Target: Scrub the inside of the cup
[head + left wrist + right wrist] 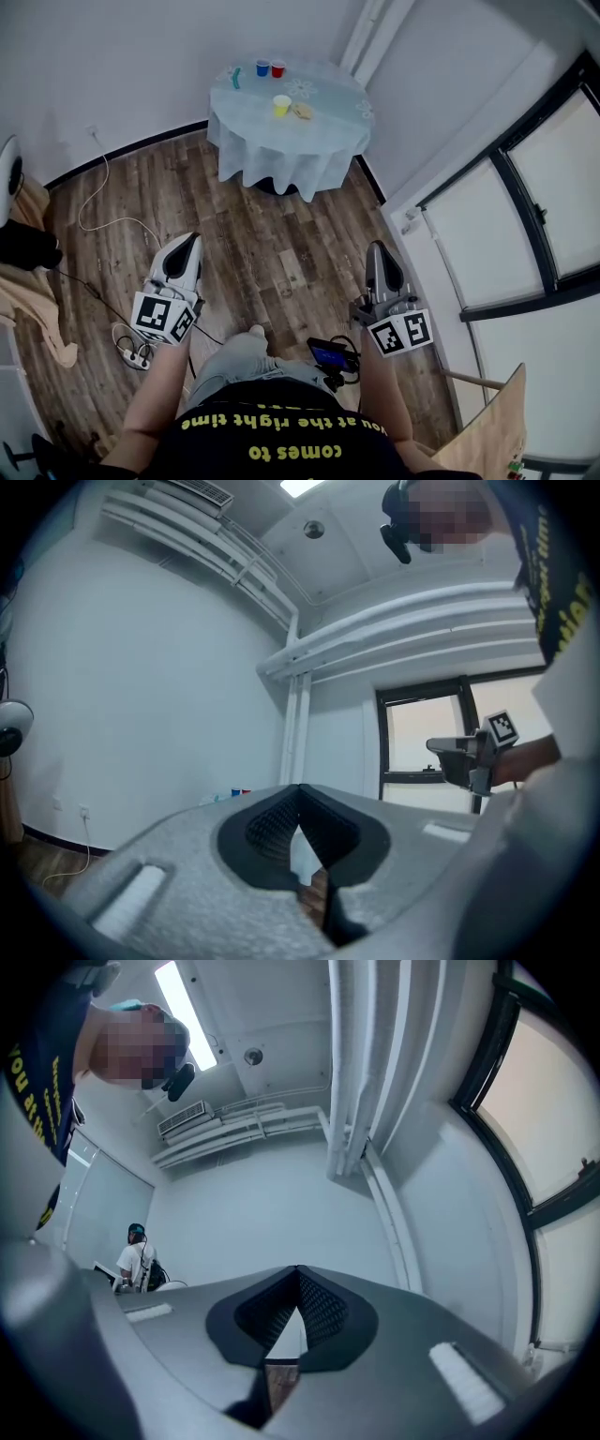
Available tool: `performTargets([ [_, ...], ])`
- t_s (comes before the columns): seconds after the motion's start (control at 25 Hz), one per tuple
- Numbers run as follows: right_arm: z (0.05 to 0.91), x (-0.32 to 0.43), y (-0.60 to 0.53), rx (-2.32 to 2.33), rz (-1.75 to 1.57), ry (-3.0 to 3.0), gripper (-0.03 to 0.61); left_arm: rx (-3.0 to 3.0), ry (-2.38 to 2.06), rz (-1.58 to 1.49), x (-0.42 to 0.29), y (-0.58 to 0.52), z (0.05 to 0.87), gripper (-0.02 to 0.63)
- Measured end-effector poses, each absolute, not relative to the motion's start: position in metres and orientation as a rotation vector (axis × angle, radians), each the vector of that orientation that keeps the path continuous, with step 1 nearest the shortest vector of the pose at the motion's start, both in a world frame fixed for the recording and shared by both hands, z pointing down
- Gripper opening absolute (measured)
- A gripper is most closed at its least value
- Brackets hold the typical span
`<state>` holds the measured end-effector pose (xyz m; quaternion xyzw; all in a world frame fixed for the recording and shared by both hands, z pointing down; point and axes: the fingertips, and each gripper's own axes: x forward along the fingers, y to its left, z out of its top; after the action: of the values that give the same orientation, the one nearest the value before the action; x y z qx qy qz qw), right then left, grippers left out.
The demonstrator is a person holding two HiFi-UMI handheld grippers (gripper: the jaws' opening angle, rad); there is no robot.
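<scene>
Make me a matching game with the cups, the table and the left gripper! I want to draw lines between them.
Things:
1. yellow cup
2. red cup
3. left gripper
4. table

Clues:
A. shut, with nothing in it
B. right beside the blue cup
C. round, holds all the cups
D. next to a beige thing

Pairs: 1-D, 2-B, 3-A, 4-C
</scene>
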<state>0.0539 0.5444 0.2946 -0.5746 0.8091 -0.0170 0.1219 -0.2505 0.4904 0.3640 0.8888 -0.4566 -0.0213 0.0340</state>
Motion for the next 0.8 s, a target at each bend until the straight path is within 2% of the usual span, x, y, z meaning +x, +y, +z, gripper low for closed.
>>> performTargets([
  [0.8,0.301,0.045,0.483,-1.667,-0.070,2.423,0.006,2.716,-1.389,-0.070,-0.251,0.431,0.370,0.000],
])
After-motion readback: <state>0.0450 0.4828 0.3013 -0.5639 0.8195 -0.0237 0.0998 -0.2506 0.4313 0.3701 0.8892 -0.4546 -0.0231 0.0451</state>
